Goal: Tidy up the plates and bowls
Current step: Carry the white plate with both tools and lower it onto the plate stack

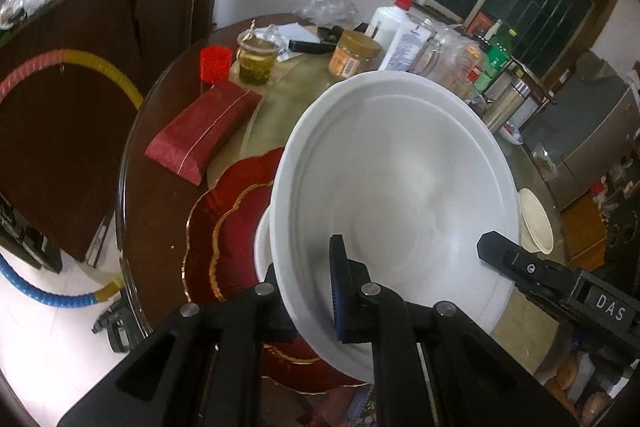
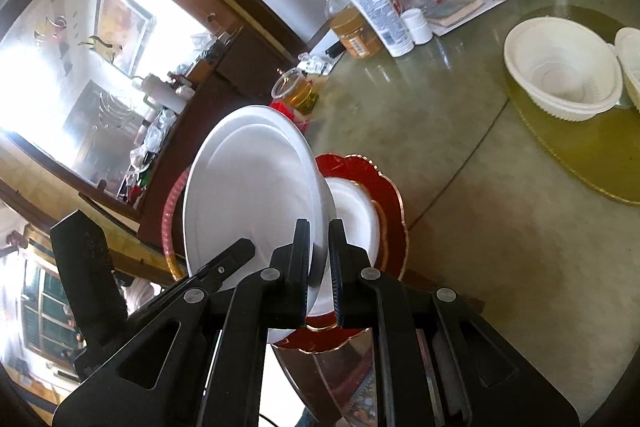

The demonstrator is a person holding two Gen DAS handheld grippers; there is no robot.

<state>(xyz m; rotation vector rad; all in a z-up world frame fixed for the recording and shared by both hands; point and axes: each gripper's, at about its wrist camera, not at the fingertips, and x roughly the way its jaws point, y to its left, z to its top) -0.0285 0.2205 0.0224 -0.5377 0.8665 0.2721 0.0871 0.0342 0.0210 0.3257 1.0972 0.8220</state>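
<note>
Two wrist views of a white plate (image 1: 400, 163) held tilted above the near edge of a round worktop (image 2: 460, 155).

Left tongs (image 1: 316, 291): closed on the plate's near rim, one pad on the inner face and the other behind the rim. In the same view the right tongs (image 1: 496, 247) reach in from the right and meet the plate's rim at its lower right.

Right tongs (image 2: 320, 267): closed on the plate rim, which passes edge-on between the two pads. The plate (image 2: 248, 195) stands nearly on edge here, its face turned toward the left of the picture, where the left tongs (image 2: 236, 255) clamp its lower rim.

Beneath the plate: a red scalloped charger with a gold edge (image 1: 228, 223), lying flat on the worktop near its edge. A white dish (image 2: 356, 223) rests on the charger (image 2: 384, 187); the raised plate hangs just above it, and whether the two touch cannot be told.

Elsewhere on the worktop: a red box (image 1: 200, 131) beyond the charger; a jar of yellow-green liquid (image 1: 256, 59); an orange-filled jar (image 1: 352, 55); a white bottle with a red cap (image 2: 372, 7); and two white ribbed bowls (image 2: 560, 67) on a gold mat (image 2: 580, 155), well apart from the plate.
</note>
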